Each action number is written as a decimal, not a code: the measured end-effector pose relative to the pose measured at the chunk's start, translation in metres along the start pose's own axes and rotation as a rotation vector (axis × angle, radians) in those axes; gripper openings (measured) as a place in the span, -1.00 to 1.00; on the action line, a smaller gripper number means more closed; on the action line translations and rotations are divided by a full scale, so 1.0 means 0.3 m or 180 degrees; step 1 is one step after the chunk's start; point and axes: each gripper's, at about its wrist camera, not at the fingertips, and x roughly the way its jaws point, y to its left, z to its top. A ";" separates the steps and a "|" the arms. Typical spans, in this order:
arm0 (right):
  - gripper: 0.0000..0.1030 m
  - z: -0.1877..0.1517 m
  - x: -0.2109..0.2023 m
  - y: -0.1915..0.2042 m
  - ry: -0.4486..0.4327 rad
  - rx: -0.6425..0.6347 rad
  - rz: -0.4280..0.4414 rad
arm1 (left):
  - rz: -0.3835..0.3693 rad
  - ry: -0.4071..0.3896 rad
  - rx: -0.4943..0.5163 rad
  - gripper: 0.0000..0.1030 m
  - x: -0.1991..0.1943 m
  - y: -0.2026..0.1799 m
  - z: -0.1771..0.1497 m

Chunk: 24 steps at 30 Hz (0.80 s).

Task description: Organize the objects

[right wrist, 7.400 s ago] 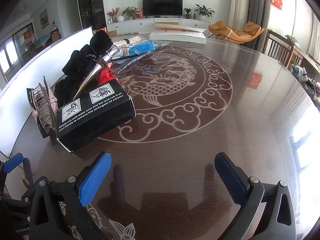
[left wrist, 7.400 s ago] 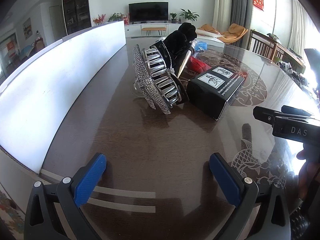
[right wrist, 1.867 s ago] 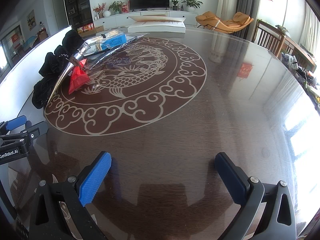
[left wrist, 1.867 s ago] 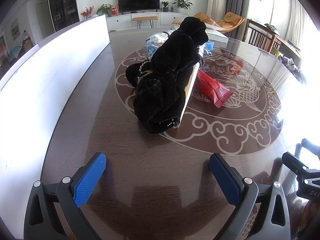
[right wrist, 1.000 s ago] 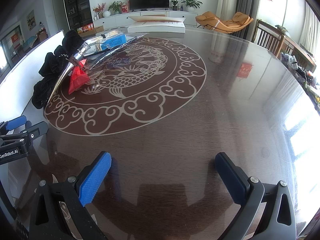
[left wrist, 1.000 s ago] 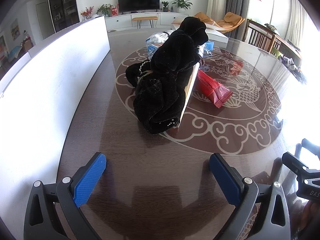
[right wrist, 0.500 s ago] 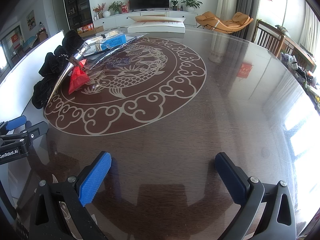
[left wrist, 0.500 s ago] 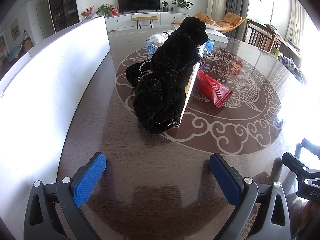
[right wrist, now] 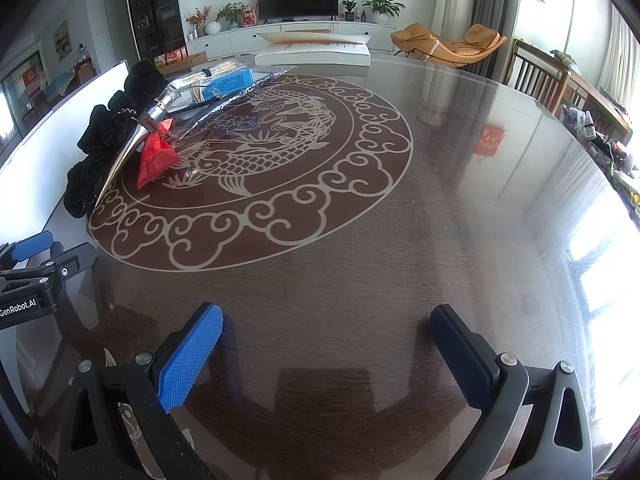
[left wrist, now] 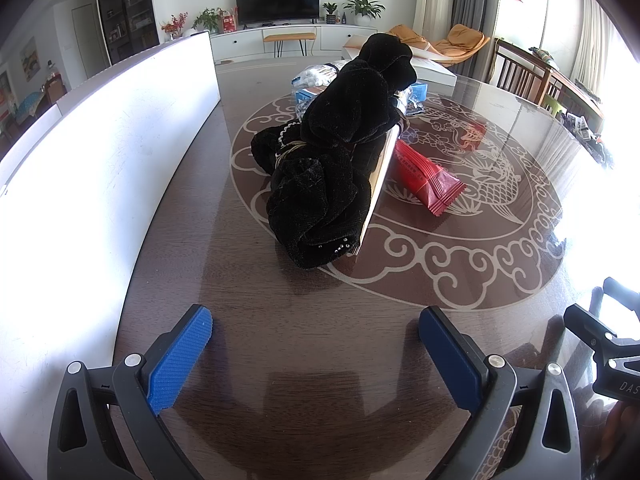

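Observation:
A heap of black velvet scrunchies (left wrist: 332, 168) lies on the dark round table (left wrist: 312, 344), leaning against a long shiny metal piece (left wrist: 378, 182). A red snack packet (left wrist: 424, 178) rests just right of it. In the right wrist view the same scrunchies (right wrist: 104, 140) and red packet (right wrist: 154, 156) sit far left. My left gripper (left wrist: 316, 344) stands open, short of the heap, with nothing between its fingers. My right gripper (right wrist: 326, 344) is open over bare table, well right of the objects.
A long white board (left wrist: 100, 184) runs along the table's left side. Blue packets and a bundle of sticks (right wrist: 222, 80) lie behind the heap, with a white box (right wrist: 316, 52) at the far edge. Chairs (right wrist: 544, 76) stand to the right.
Since 7.4 s ago the silver hair clip and the black box have gone from the table near the heap. Over the last second nothing has moved.

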 end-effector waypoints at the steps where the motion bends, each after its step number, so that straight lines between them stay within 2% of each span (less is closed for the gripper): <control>1: 1.00 0.000 0.000 0.000 0.0000 0.0000 0.0000 | 0.0000 0.0000 0.0000 1.00 0.000 0.000 0.000; 18: 1.00 0.000 0.001 0.000 0.0000 -0.0001 -0.0001 | 0.0001 0.0004 0.0020 1.00 -0.004 -0.001 -0.003; 24: 1.00 0.001 0.002 0.000 0.0000 -0.0001 -0.0001 | -0.0017 0.0099 0.0044 1.00 -0.061 -0.006 -0.076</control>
